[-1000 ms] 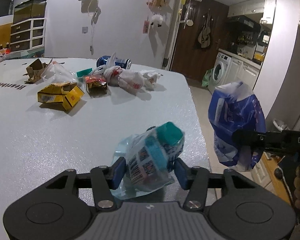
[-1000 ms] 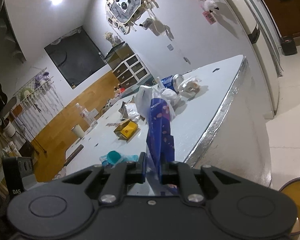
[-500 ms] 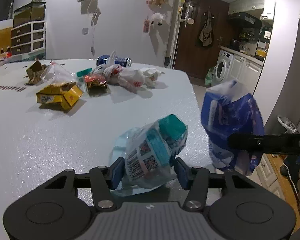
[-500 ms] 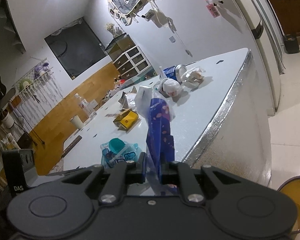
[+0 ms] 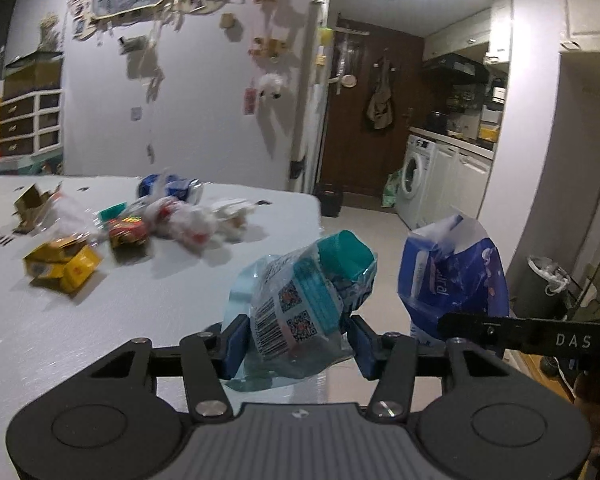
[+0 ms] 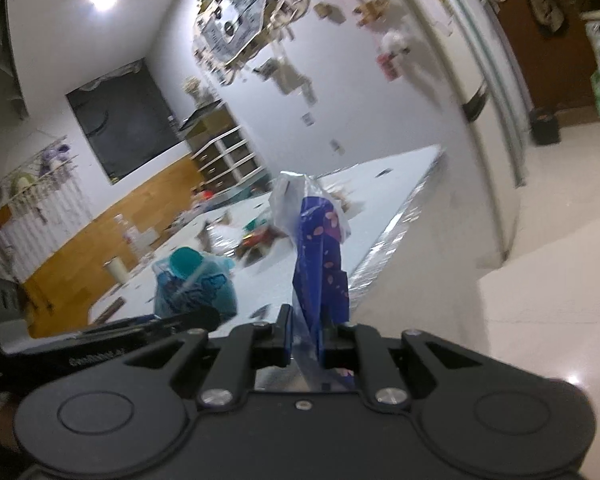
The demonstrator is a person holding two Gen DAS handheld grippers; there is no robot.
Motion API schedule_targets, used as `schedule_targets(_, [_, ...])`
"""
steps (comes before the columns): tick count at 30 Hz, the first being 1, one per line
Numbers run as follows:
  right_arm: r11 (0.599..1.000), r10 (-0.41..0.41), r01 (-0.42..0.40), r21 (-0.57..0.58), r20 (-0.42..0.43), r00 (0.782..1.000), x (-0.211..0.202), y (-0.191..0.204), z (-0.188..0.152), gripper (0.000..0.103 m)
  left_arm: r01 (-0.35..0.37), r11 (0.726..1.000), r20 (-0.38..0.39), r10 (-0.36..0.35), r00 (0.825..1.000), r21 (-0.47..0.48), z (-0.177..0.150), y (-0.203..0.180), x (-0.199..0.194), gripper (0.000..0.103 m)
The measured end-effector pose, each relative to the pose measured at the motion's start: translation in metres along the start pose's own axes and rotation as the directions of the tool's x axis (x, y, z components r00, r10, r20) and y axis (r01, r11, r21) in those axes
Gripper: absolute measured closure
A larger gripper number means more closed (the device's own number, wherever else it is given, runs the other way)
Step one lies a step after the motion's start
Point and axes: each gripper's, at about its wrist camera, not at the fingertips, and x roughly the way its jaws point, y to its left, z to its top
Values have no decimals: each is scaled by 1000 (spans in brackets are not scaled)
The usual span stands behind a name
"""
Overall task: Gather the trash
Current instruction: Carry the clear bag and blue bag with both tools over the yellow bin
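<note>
Our left gripper has its 2 blue-padded fingers clamped on a crinkled clear-plastic packet with a teal cap-shaped lump inside and printed barcode and QR labels; we hold it above the table's near corner. Our right gripper pinches, jaws almost together, the edge of a glossy blue plastic bag with pink petal marks and a translucent white top, which stands up floppy beside the packet, off the table's edge. The table is white and faintly pebbled, with a foil-like rim. Farther back on it lie a yellow carton, crumpled white bags and a blue can. A washing machine stands by the dark brown door.
</note>
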Motion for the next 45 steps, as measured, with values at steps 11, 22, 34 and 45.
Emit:
schedule_targets(11, [978, -210, 210, 8, 60, 976, -57, -51, -7, 91, 99, 992, -9, -99, 995, 75, -6, -75, 24, 49])
schedule_targets(22, [928, -372, 371, 47, 16, 928, -81, -106, -16, 91, 168, 981, -103, -158, 982, 99, -25, -136, 88, 49])
schedule_targets(34, [871, -477, 486, 65, -116, 871, -50, -182, -15, 91, 177, 982, -239, -156, 959, 71, -43, -157, 201, 49])
schedule_targets(45, [841, -505, 539, 57, -276, 818, 19, -252, -29, 91, 158, 987, -356, -139, 924, 23, -79, -155, 297, 49])
